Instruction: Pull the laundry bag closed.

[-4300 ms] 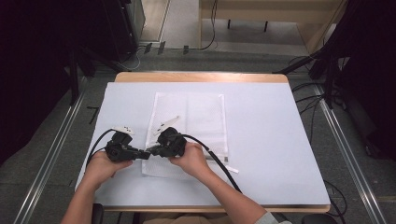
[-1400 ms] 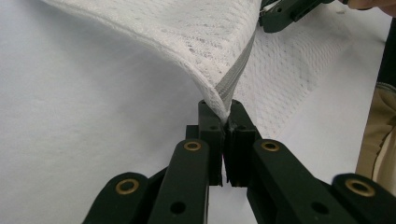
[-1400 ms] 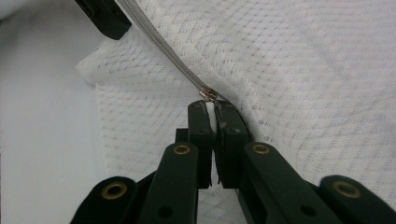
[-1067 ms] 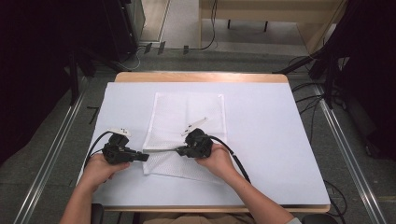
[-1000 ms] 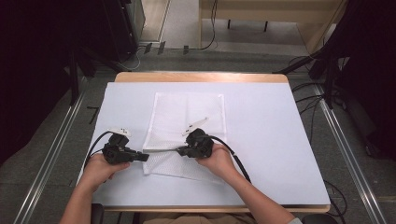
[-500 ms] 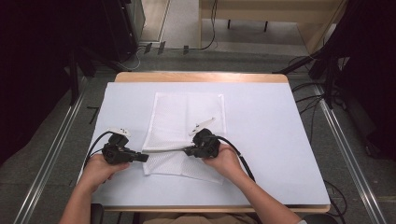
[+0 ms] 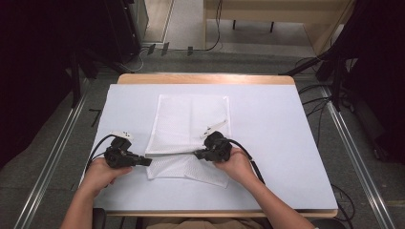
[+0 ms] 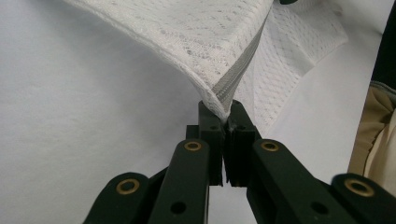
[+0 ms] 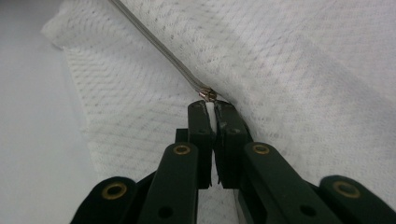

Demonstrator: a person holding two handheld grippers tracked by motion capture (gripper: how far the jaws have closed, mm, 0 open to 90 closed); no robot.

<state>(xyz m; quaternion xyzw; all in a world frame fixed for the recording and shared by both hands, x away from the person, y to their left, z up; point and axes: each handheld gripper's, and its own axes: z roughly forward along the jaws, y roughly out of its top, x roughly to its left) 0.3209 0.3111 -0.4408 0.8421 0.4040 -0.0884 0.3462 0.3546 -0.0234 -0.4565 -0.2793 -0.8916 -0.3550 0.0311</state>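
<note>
A white mesh bag (image 7: 191, 119) lies flat on the table's middle, its near edge lifted along a grey zipper (image 8: 239, 70). At the bag's near left corner, my left gripper (image 7: 147, 162) (image 8: 223, 108) is shut on the fabric at the zipper's end. My right gripper (image 7: 197, 154) (image 9: 211, 107) is farther right along the zipper line, shut on the pull tab just below the small metal slider (image 9: 207, 94). The zipper stretches taut between the two grippers. A flap of the bag (image 7: 191, 171) lies on the table near the person's hands.
A white cover (image 7: 286, 143) spreads over the table, with a wooden edge (image 7: 205, 78) showing at the far side. Cables trail from both grippers toward the near edge. Metal rails (image 7: 353, 157) and dark equipment stand on the floor around the table.
My right gripper has slid to the right along the zipper with the pull tab in it, widening the gap to the left gripper. The left gripper has stayed put on the corner.
</note>
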